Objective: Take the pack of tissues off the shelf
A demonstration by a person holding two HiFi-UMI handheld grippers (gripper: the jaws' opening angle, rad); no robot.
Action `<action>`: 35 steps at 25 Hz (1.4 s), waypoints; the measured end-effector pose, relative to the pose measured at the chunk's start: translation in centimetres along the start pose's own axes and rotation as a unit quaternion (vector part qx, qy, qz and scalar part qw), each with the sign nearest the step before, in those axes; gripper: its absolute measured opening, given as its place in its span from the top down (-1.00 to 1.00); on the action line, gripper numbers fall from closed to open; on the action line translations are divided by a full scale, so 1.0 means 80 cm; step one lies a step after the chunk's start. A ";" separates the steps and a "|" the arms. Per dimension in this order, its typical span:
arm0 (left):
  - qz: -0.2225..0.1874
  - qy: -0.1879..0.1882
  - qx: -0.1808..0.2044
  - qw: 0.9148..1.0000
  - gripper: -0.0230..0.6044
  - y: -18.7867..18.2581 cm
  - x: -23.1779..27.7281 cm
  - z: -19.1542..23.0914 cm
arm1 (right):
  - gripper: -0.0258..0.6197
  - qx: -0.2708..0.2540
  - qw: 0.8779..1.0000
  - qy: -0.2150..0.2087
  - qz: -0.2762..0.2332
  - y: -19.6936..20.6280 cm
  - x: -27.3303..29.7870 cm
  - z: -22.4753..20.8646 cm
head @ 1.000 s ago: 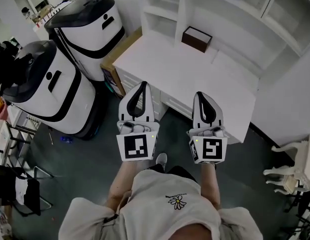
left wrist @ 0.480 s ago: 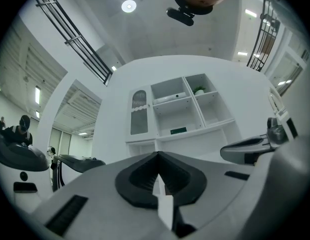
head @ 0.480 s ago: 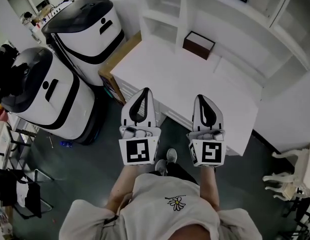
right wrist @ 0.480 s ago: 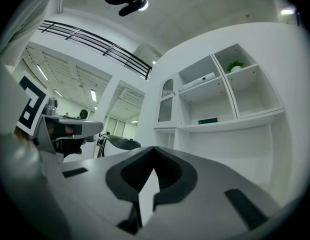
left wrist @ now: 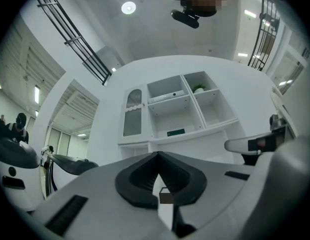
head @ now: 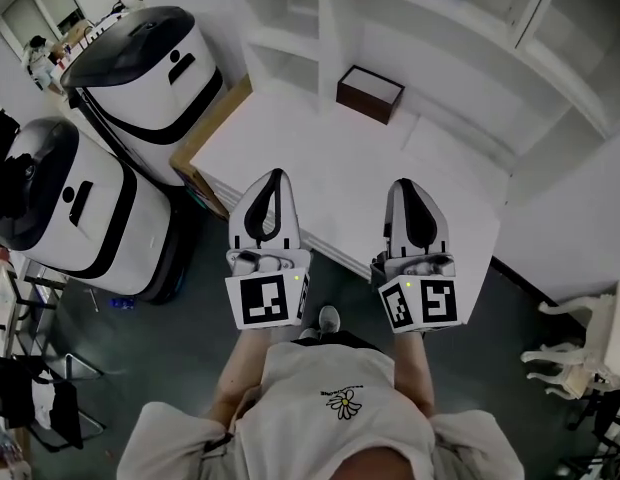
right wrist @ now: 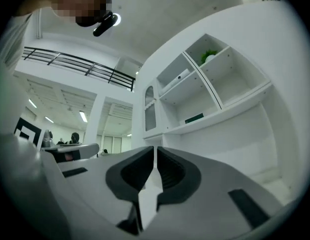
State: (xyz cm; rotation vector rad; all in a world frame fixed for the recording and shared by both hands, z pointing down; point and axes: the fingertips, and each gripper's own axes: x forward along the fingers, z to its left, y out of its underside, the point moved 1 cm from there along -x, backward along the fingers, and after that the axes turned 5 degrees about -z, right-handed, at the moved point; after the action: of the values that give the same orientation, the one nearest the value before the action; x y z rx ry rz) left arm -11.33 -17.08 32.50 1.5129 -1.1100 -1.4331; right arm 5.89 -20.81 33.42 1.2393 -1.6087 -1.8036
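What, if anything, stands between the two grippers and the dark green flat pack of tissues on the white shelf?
Nothing visible blocks it. The dark green flat pack of tissues lies on an open white shelf above the white desk. The small brown box sits on the desk, below the pack.

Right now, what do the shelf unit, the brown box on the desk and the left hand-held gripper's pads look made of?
Shelf unit: white painted or laminated board, matte; flat panels, square edges.
Brown box: dark matte shell, wood or leatherette, too small to tell.
Left hand-held gripper pads: black, ribbed, probably rubber, set in smooth white plastic shells.
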 end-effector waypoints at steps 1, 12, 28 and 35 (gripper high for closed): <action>-0.003 0.002 0.003 1.000 0.93 0.000 0.005 -0.005 | 0.90 -0.007 1.000 -0.001 0.001 -0.002 0.003 -0.007; -0.007 0.033 -0.007 0.999 0.93 0.015 0.055 -0.037 | -0.87 0.068 0.997 -0.025 0.013 0.017 0.050 -0.058; -0.005 0.079 -0.027 0.997 0.93 0.036 0.170 -0.017 | -0.86 0.016 0.997 0.046 0.059 0.026 0.108 -0.124; -0.021 0.110 -0.026 0.993 0.93 0.035 0.221 -0.017 | -0.86 -0.052 0.998 0.021 0.012 -0.053 0.188 -0.137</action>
State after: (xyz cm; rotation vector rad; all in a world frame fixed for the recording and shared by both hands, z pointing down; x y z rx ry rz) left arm -10.35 -34.75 29.35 1.6206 -0.9056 -1.2775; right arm 8.23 -37.89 25.13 1.1991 -1.4796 -1.8107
